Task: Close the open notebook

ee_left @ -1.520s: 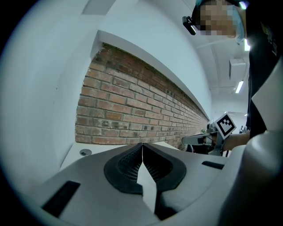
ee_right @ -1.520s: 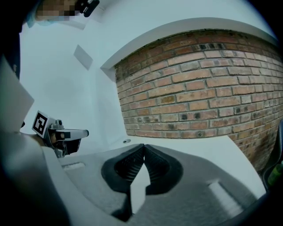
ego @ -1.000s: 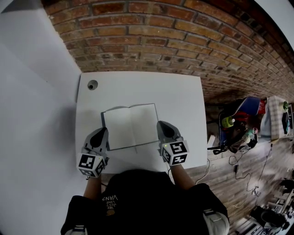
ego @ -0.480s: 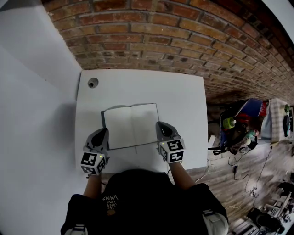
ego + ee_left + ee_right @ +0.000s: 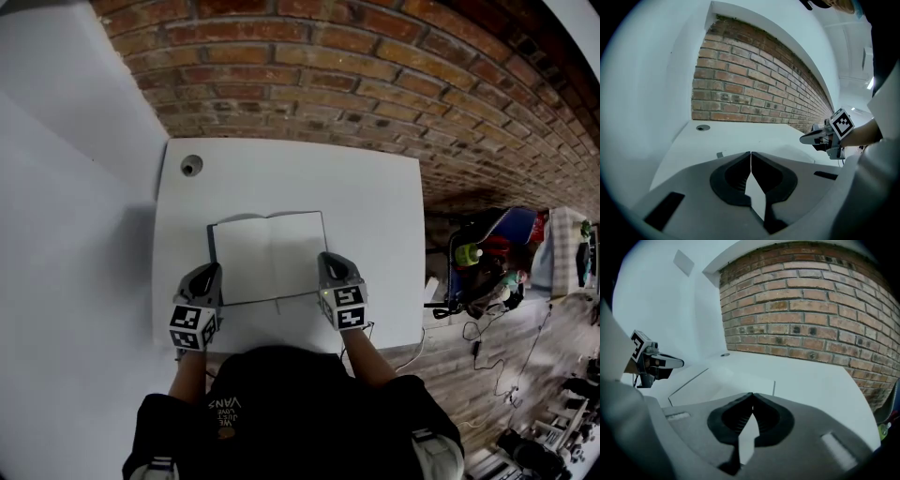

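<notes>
The open notebook (image 5: 270,255) lies flat on the white table (image 5: 375,197), blank pages up, with a dark cover edge showing along its left side. My left gripper (image 5: 208,272) is shut and empty, its tips just off the notebook's left edge near the lower corner. My right gripper (image 5: 328,261) is also shut and empty, tips over the notebook's lower right corner. In the left gripper view the jaws (image 5: 750,154) meet tip to tip over the table. In the right gripper view the closed jaws (image 5: 752,395) point over the notebook (image 5: 726,383).
A round grommet hole (image 5: 190,167) sits in the table's far left corner. A brick wall (image 5: 328,84) runs behind the table and a white wall (image 5: 66,187) to its left. Bags and cables (image 5: 487,253) clutter the floor on the right.
Both grippers have sunk toward the table and tilted further down, staying at the notebook's near corners. The notebook has not moved.
</notes>
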`<state>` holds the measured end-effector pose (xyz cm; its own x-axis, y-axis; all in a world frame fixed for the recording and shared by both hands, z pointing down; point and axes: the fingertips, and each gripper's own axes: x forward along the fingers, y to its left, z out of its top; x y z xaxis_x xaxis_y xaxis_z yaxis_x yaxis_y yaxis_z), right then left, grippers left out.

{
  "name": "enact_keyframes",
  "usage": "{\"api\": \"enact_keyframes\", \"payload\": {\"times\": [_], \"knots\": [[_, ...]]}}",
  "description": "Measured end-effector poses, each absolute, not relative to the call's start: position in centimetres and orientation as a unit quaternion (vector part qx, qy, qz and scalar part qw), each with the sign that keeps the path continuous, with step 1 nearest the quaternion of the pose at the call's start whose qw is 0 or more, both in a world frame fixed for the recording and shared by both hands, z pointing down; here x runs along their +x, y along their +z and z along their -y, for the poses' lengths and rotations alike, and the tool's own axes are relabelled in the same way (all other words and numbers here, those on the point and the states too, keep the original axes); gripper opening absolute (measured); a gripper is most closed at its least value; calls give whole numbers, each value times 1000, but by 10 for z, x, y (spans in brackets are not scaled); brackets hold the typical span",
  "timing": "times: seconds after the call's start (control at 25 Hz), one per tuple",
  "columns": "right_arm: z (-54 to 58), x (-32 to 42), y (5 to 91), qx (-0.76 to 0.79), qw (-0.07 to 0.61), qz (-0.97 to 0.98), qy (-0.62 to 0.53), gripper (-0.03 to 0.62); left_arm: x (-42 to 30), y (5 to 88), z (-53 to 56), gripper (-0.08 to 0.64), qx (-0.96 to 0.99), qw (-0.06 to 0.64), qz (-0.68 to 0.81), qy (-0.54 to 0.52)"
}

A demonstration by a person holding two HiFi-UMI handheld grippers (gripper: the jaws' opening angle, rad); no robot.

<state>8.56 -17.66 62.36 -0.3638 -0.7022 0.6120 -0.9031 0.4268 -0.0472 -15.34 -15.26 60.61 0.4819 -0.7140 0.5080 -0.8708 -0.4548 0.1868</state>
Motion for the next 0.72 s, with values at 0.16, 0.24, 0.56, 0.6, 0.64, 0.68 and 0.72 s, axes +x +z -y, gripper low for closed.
{"api": "enact_keyframes", "payload": {"times": [0.16,0.24,0.56,0.6,0.64,0.68,0.72], "knots": [[174,87,636,497,275,799,196,-2,-158,621,150,11,826,232,476,194],[173,86,642,494,280,798,200,-2,-160,626,150,11,822,239,477,200],[166,85,661,485,301,793,214,-2,-173,651,146,12,789,283,500,217],[164,85,663,484,303,792,215,-2,-174,654,145,12,785,288,501,221],[163,85,665,482,306,792,217,-2,-175,656,144,12,782,293,502,224],[163,85,666,481,308,791,218,-2,-176,658,143,12,780,297,501,228],[162,85,668,480,310,791,219,-2,-176,660,142,12,778,302,499,231]]}}
